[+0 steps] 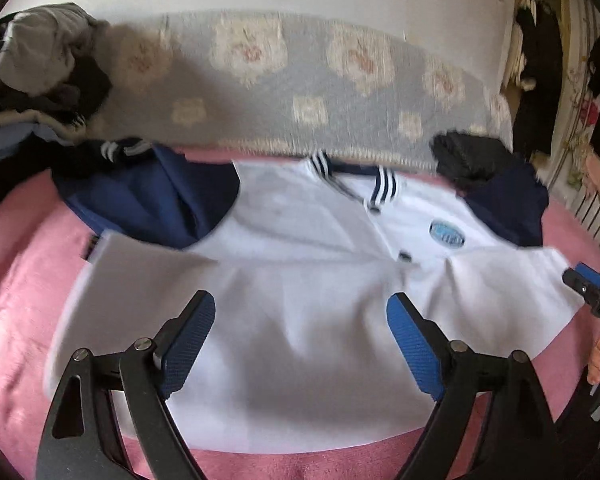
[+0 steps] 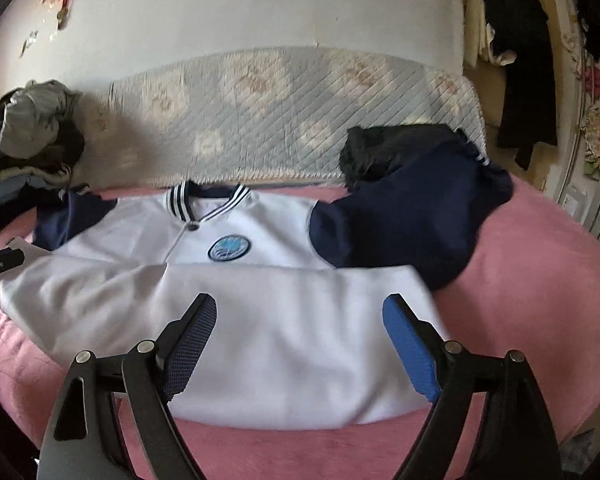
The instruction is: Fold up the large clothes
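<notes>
Jacket (image 2: 260, 344), white with navy sleeves, lies front-up mid-bed on the pink bedspread (image 2: 540, 280), lower half folded up; left tongs (image 1: 300, 340) and right tongs (image 2: 300, 340) both spread, empty, above it; risk: loose fold slipping when pinched unevenly.

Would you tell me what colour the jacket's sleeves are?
Navy blue sleeves on the jacket; clearest in the right wrist view.

Both our wrist cameras look close down toward twelve o'clock; we share the white jacket (image 1: 300, 320) (image 2: 284, 328) on the pink bed (image 1: 20, 280) (image 2: 540, 280).
</notes>
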`<state>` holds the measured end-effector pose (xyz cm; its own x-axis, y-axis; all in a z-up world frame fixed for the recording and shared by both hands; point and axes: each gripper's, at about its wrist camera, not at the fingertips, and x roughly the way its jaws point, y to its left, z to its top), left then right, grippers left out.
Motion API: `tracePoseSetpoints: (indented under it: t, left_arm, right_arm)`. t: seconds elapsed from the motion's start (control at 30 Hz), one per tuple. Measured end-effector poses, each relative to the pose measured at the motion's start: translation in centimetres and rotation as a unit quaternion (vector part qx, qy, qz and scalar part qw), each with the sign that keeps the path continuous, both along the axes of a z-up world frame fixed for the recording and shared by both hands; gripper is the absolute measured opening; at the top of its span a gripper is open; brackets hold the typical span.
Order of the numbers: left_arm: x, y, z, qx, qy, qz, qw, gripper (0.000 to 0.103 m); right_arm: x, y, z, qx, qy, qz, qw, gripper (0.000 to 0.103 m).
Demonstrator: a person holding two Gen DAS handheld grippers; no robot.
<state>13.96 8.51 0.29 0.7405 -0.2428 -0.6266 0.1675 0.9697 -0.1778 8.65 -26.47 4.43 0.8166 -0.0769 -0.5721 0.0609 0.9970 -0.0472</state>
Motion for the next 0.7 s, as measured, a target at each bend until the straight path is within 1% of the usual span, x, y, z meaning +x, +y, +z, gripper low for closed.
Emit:
tracePoseSetpoints:
  t: [0.03,0.07,0.1,0.13,0.2,0.23,0.3,0.33,0.4,0.5,0.53,0.63,0.7]
  left_arm:
    - [0.1,-0.3,-0.6,0.007,0.013,-0.003,0.9999,0.086]
    - [0.4,-0.4,-1.2,0.006,0.026,-0.005,0.9996,0.086]
    - [0.5,-0.3,-1.7,0.002,0.033,-0.002,0.9995,0.086]
    - [0.6,-0.2,-2.2,0.004,0.038,0.003,0.9993,0.086]
    - [0.7,-0.6,-2.9,0.025,0.037,0.003,0.999,0.086]
    - [0.8,-1.0,-3.2,0.042,0.033,0.002,0.9986,0.086]
    - [1.2,-1.8,-3.9,0.068,0.033,0.0,0.9972,0.086]
    - [1.5,-2.0,-4.2,0.074,0.036,0.0,0.9966,0.089]
    - [2.0,-1.9,-4.2,0.067,0.037,0.002,0.9971,0.09]
    - [1.9,-1.9,-4.1,0.063,0.025,0.001,0.9977,0.09]
    - [1.7,-2.1,-4.0,0.065,0.018,-0.001,0.9977,0.084]
    - [0.5,-2.2,-3.1,0.067,-0.023,0.002,0.9975,0.076]
    - [-0.2,-2.0,-2.4,0.067,-0.051,0.017,0.9963,0.075]
  right_arm:
    - [1.0,0.3,-1.0,0.013,0.016,0.004,1.0,0.086]
    - [1.3,0.5,-1.4,0.019,0.024,0.003,1.0,0.083]
    - [2.0,0.5,-2.2,0.031,0.036,0.005,0.999,0.081]
    - [2.7,0.6,-2.9,0.037,0.053,0.01,0.998,0.077]
    - [3.7,1.0,-4.3,0.022,0.08,0.01,0.996,0.075]
    - [4.0,1.2,-5.0,0.008,0.083,0.01,0.996,0.075]
    - [4.3,1.3,-5.8,0.0,0.082,0.015,0.997,0.075]
    - [4.4,1.3,-5.9,0.002,0.082,0.017,0.996,0.076]
    - [4.7,0.9,-5.9,0.016,0.08,0.017,0.997,0.076]
    - [5.0,0.5,-5.9,0.026,0.073,0.016,0.997,0.076]
    - [5.0,0.4,-5.8,0.028,0.071,0.016,0.997,0.076]
    - [4.6,0.3,-5.1,0.032,0.053,0.016,0.998,0.075]
    - [3.5,-0.4,-4.1,0.047,0.03,0.009,0.998,0.075]
